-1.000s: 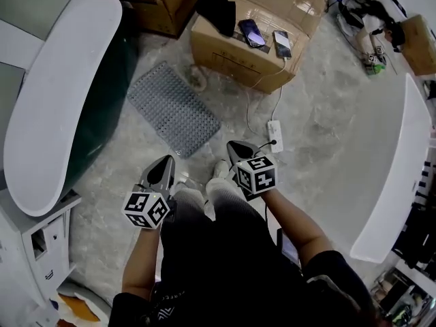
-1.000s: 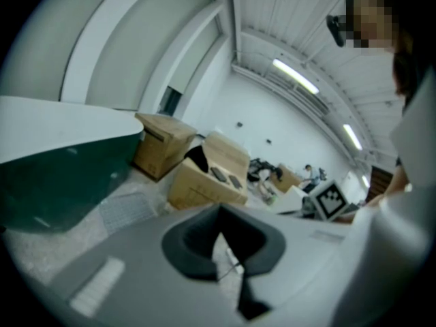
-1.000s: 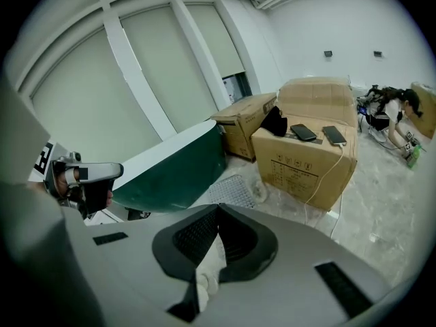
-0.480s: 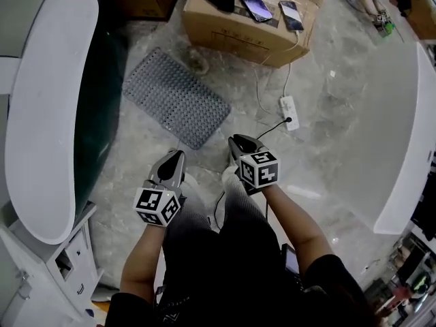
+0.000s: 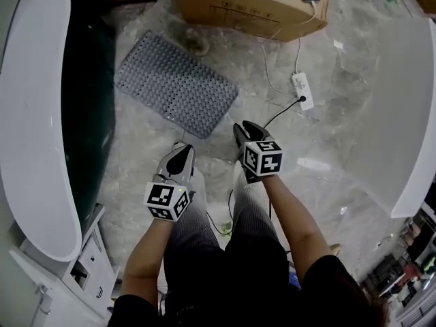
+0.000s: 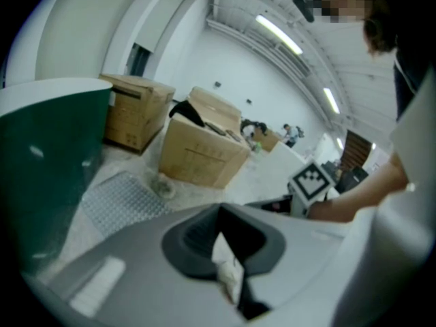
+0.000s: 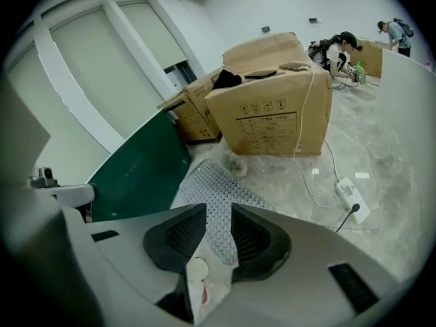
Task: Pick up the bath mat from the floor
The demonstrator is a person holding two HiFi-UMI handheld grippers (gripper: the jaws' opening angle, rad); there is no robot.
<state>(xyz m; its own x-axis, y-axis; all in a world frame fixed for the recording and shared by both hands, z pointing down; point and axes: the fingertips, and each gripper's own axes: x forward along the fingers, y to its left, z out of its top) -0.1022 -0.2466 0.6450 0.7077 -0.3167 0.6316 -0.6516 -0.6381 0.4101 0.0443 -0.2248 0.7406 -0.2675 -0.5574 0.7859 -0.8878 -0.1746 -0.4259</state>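
Note:
The grey, hole-studded bath mat [image 5: 176, 82] lies flat on the marble floor, with nothing touching it. My left gripper [image 5: 180, 154] hovers short of the mat's near edge, its jaws shut and empty. My right gripper [image 5: 241, 128] hangs just right of the mat's near corner. Its jaws are opening and hold nothing. In the right gripper view the mat [image 7: 216, 186] shows through the gap of the right gripper [image 7: 218, 227]. The left gripper view has the mat [image 6: 116, 196] lying beyond the left gripper [image 6: 218, 213].
A cardboard box [image 5: 248, 9] with phones on top stands behind the mat. A white power strip [image 5: 302, 90] and its cables lie on the floor to the right. A white-topped green counter [image 5: 30, 114] curves along the left and a white one [image 5: 402, 114] along the right. The person's legs are below the grippers.
The person has come closer to the mat, so both grippers now sit near its front edge. The right gripper's jaws have parted; the left has stayed shut.

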